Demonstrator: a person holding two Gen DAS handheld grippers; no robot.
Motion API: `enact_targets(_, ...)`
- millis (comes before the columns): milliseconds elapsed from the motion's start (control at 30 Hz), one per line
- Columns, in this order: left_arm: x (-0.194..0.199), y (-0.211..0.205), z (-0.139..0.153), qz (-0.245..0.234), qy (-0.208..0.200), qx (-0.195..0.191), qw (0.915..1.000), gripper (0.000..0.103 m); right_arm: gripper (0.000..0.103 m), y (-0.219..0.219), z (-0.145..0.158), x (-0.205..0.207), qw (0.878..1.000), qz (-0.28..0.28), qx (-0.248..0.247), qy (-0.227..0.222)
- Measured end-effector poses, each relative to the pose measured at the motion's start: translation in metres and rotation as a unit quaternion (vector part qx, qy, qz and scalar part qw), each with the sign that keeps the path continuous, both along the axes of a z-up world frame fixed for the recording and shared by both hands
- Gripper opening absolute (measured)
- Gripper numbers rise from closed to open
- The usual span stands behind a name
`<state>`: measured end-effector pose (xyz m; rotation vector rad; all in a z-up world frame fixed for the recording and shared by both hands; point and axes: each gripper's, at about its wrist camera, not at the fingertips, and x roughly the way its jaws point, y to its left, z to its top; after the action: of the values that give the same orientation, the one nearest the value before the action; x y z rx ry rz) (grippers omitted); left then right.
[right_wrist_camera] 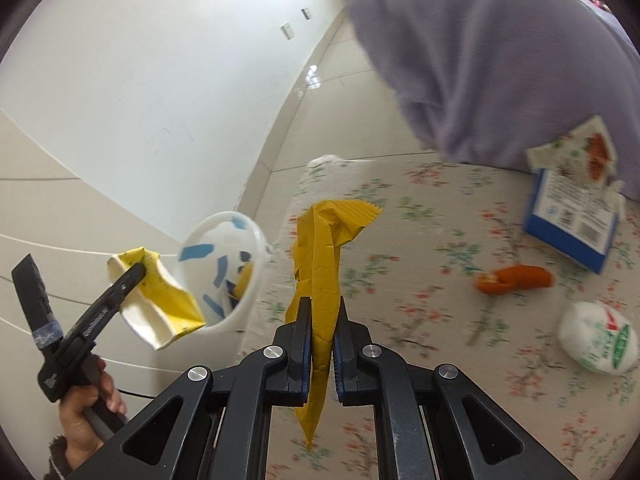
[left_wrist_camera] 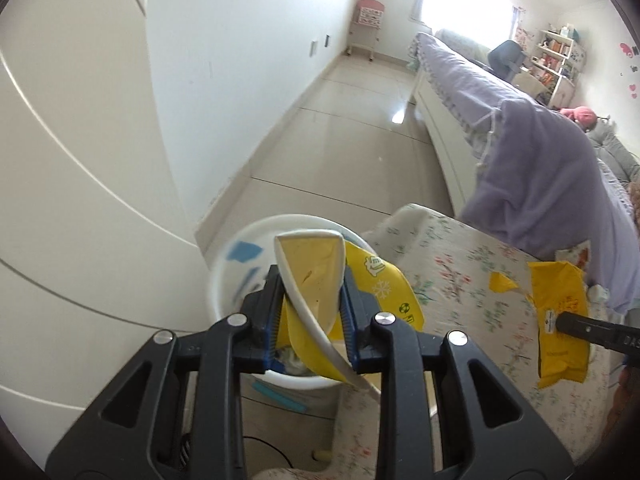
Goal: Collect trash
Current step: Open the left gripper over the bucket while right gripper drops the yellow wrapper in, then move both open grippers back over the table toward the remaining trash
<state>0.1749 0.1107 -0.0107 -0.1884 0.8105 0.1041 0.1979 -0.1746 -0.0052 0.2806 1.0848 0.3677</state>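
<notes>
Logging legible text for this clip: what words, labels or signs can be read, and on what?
"DAS", cut off at the frame edge: on the right gripper.
Snowflake sign, no words: on the yellow cup.
Blue carton, white packet, yellow wrapper: print too blurred to read.

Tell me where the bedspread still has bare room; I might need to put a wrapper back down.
Bare floral bedspread lies between the yellow wrapper held in the right gripper and the orange peel. The far right is crowded: carton, white packet, purple blanket. Left, the bin borders the edge.
</notes>
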Motion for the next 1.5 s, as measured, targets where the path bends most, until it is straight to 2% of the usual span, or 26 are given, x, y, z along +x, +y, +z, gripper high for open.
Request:
enact_targets(333,0.006,0.023,-0.01,0.048,-0.014,0.04,0.9979,0.031,0.009,0.069,-0.02,0.015,0.999,0.036,0.03,0.004)
enact_targets(367,0.007,0.026,-0.011,0.049,-0.012,0.039,0.9979,0.036,0.009,0.075,-0.021,0.017,0.999,0.041,0.036,-0.002)
enact_targets(400,0.008,0.027,-0.012,0.049,-0.007,0.037,0.9981,0.052,0.009,0.079,-0.021,0.017,0.998,0.045,0.042,-0.008)
enact_targets(433,0.01,0.029,-0.013,0.049,0.001,0.033,0.9983,0.062,0.009,0.083,-0.021,0.018,0.998,0.049,0.045,-0.014)
enact_targets(467,0.009,0.032,-0.014,0.057,0.005,0.031,0.9979,0.076,0.009,0.087,-0.021,0.019,0.997,0.053,0.047,-0.018)
enact_targets(533,0.004,0.036,-0.012,0.07,0.001,0.035,0.9969,0.079,0.009,0.097,-0.021,0.022,0.996,0.063,0.048,-0.031)
enact_targets(733,-0.003,0.051,-0.018,0.09,0.027,0.032,0.9951,0.087,0.011,0.12,-0.027,0.028,0.995,0.076,0.051,-0.045)
enact_targets(800,-0.002,0.054,-0.022,0.09,0.042,0.029,0.9947,0.097,0.012,0.123,-0.03,0.029,0.994,0.081,0.048,-0.053)
enact_targets(900,-0.004,0.055,-0.026,0.085,0.054,0.033,0.9943,0.101,0.014,0.128,-0.034,0.031,0.992,0.093,0.056,-0.066)
enact_targets(933,-0.006,0.055,-0.026,0.086,0.055,0.04,0.994,0.101,0.018,0.131,-0.033,0.032,0.991,0.095,0.064,-0.075)
enact_targets(967,-0.006,0.055,-0.026,0.085,0.054,0.043,0.994,0.102,0.041,0.132,-0.034,0.035,0.991,0.092,0.062,-0.077)
enact_targets(1000,-0.005,0.055,-0.026,0.085,0.054,0.045,0.9939,0.102,0.08,0.131,-0.034,0.037,0.992,0.079,0.054,-0.076)
enact_targets(1033,-0.007,0.055,-0.025,0.084,0.055,0.045,0.9939,0.102,0.089,0.127,-0.033,0.037,0.993,0.064,0.06,-0.08)
enact_targets(1067,-0.008,0.055,-0.025,0.084,0.055,0.043,0.994,0.102,0.09,0.122,-0.032,0.034,0.992,0.05,0.071,-0.093)
enact_targets(1200,-0.009,0.058,-0.025,0.085,0.057,0.033,0.9943,0.102,0.09,0.117,-0.029,0.035,0.992,0.042,0.076,-0.086)
enact_targets(1500,-0.011,0.045,-0.024,0.067,0.066,0.025,0.9953,0.102,0.09,0.103,-0.022,0.025,0.995,0.037,0.03,-0.085)
